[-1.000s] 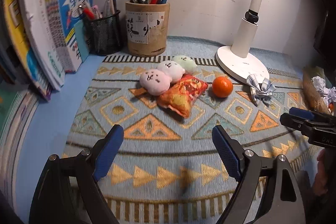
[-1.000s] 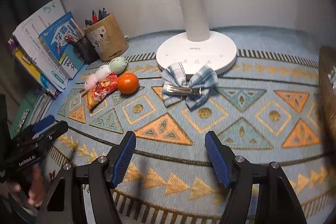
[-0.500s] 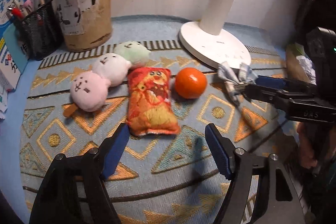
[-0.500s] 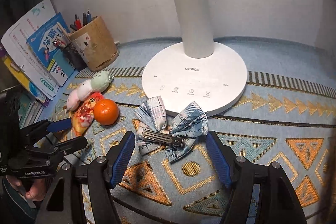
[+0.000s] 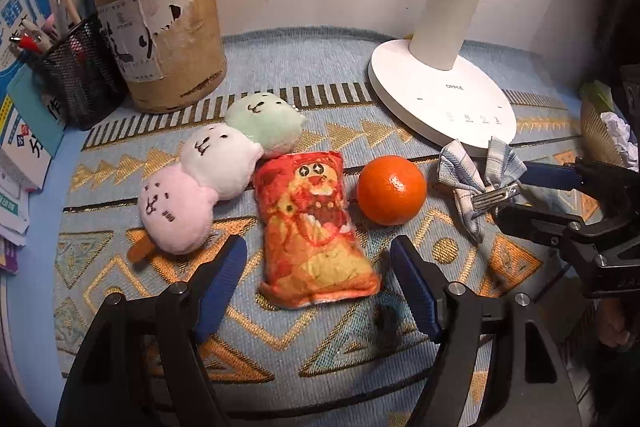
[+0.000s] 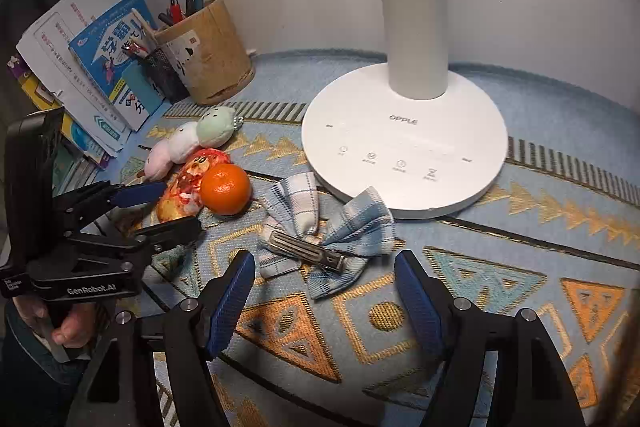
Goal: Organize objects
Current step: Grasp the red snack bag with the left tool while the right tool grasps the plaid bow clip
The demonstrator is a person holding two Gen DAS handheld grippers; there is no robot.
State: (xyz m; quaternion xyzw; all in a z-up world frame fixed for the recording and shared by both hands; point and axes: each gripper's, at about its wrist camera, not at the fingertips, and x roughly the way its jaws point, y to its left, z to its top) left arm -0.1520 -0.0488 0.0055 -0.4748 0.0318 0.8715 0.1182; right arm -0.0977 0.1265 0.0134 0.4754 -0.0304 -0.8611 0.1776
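Note:
On the patterned mat (image 5: 304, 339) lie a pink-white-green plush skewer (image 5: 216, 163), an orange-red snack-bag plush (image 5: 316, 227), an orange (image 5: 391, 189) and a blue plaid bow clip (image 6: 324, 243). My left gripper (image 5: 316, 267) is open, and the near end of the snack-bag plush lies between its blue fingers, untouched. My right gripper (image 6: 324, 267) hangs over the bow clip, jaws opening, pads clear of the cloth. In the left wrist view the right gripper (image 5: 520, 195) reaches the bow clip (image 5: 476, 179) from the right. The left gripper (image 6: 168, 211) shows beside the orange (image 6: 226, 189).
A white lamp base (image 6: 404, 147) stands just behind the bow. A brown pen holder (image 5: 160, 35), a black mesh cup (image 5: 76, 75) and leaning books (image 5: 20, 107) fill the back left. A woven basket (image 5: 600, 131) with crumpled paper sits at the right edge.
Both grippers came forward and lower: the left one up to the snack-bag plush with its fingers narrower, the right one up to the bow clip.

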